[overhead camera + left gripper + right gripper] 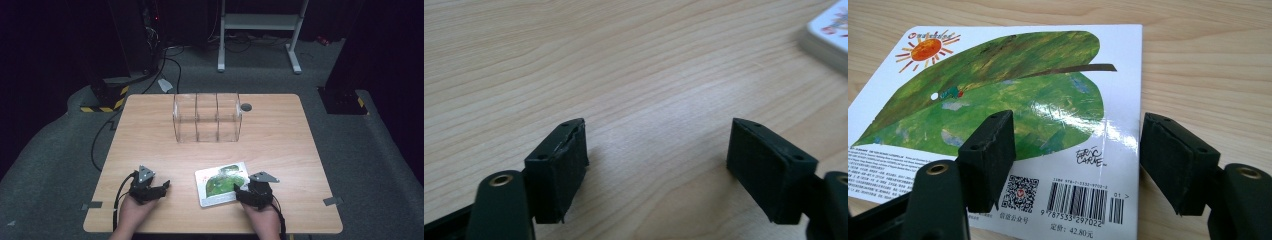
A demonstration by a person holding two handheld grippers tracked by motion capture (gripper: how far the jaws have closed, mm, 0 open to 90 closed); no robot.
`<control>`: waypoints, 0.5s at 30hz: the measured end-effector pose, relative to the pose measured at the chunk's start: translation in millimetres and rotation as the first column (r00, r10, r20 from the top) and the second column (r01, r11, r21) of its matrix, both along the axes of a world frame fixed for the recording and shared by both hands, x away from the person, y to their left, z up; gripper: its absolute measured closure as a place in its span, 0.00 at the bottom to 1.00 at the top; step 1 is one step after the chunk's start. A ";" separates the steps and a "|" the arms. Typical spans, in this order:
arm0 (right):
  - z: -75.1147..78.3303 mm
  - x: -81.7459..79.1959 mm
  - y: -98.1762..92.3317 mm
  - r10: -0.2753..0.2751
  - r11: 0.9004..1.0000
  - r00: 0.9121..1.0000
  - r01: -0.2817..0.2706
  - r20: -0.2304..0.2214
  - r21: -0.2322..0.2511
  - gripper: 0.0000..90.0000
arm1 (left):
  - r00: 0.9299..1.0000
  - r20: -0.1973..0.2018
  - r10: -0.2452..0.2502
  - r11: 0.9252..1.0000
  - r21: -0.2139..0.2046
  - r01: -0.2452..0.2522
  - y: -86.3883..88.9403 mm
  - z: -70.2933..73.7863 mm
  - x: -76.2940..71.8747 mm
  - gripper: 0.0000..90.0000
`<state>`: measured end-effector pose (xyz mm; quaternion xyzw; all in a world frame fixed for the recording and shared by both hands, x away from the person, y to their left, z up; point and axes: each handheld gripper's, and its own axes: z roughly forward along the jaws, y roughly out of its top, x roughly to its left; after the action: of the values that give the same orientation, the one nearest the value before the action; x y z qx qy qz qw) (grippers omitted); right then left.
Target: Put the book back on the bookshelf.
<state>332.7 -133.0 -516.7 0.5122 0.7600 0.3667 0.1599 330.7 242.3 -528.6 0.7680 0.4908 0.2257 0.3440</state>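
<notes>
Your right tongs [243, 189] sit over the near right corner of the picture book [221, 183], jaws apart and straddling its edge: one jaw above the cover by the QR code, the other off the edge over bare wood, neither pad pressing. The book [1013, 115] lies flat, back cover up, on the near half of the bench [280, 145]. Your left tongs [161, 186] rest low over the bench to the left of the book, released, nothing between the pads. A clear three-bay organizer [207, 117] stands toward the far edge, well apart.
</notes>
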 end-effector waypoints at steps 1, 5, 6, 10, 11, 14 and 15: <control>-0.4 -0.4 5.2 0.005 1.000 1.000 -0.005 0.000 0.004 0.34 | 1.000 0.000 0.000 1.000 0.000 0.000 0.0 0.0 0.0 0.28; -1.3 -0.8 19.1 0.030 1.000 0.999 -0.030 0.016 -0.001 0.34 | 1.000 -0.011 -0.011 1.000 -0.015 0.010 -5.2 1.9 -6.0 0.34; -1.2 -1.1 23.1 0.033 0.999 0.999 -0.032 0.019 -0.003 0.35 | 1.000 -0.015 -0.020 0.999 -0.029 0.019 -6.9 2.7 -7.2 0.37; -1.5 -1.8 30.9 0.050 0.999 0.998 -0.049 0.032 -0.013 0.34 | 0.996 0.018 -0.083 0.995 -0.045 0.084 -24.2 9.1 -16.9 0.47; -1.5 -2.6 30.7 0.055 0.998 0.998 -0.054 0.035 -0.016 0.34 | 0.995 0.026 -0.095 0.995 -0.027 0.096 -31.8 10.0 -19.5 0.51; -1.9 -3.4 28.7 0.066 0.998 0.997 -0.065 0.036 -0.011 0.34 | 0.991 0.025 -0.132 0.991 0.000 0.132 -52.1 11.3 -25.1 0.57; -1.7 -3.4 28.5 0.068 0.998 0.997 -0.067 0.035 -0.013 0.34 | 0.989 0.019 -0.144 0.990 0.011 0.144 -57.8 10.9 -27.0 0.58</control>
<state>329.3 -104.4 -518.4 0.4786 0.7761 0.3765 0.1638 303.7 184.5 -517.7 0.8008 0.4297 0.2102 0.3604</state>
